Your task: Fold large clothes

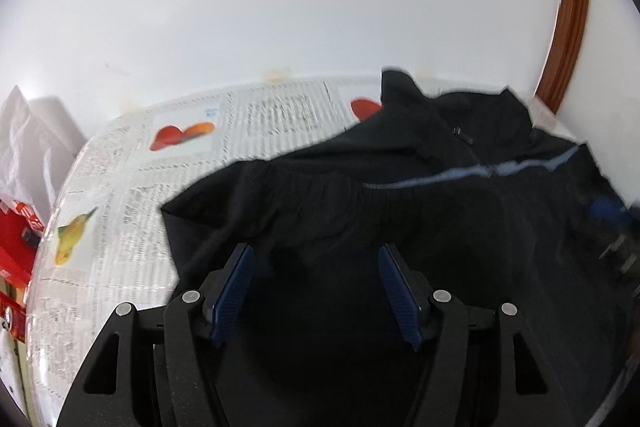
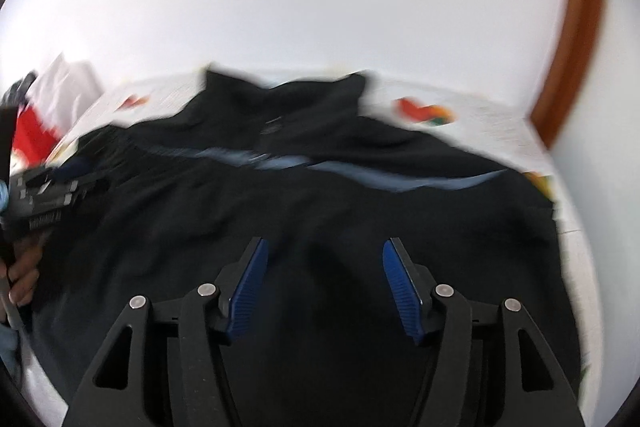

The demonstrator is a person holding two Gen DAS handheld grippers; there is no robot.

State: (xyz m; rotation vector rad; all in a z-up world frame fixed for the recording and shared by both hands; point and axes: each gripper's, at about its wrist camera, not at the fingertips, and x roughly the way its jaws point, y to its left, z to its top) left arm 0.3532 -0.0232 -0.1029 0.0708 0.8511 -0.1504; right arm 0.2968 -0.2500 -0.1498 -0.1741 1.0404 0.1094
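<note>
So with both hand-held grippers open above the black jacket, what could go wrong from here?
1. The black jacket lies rumpled, its folded-in part uneven; the next fold may set creases in.
2. The newspaper under it could slide or get pinched with the cloth.
3. The left hand-held gripper and right hand-held gripper work close together, so they might bump.

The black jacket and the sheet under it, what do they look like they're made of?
Black jacket: likely a thin synthetic woven fabric with a matte finish. It lies in soft creases, has a gathered elastic hem and a pale blue stripe.

Sheet: looks like printed newspaper under a clear glossy cover, judging by the text columns, colour photos and shiny edge. The cover is a guess.
</note>
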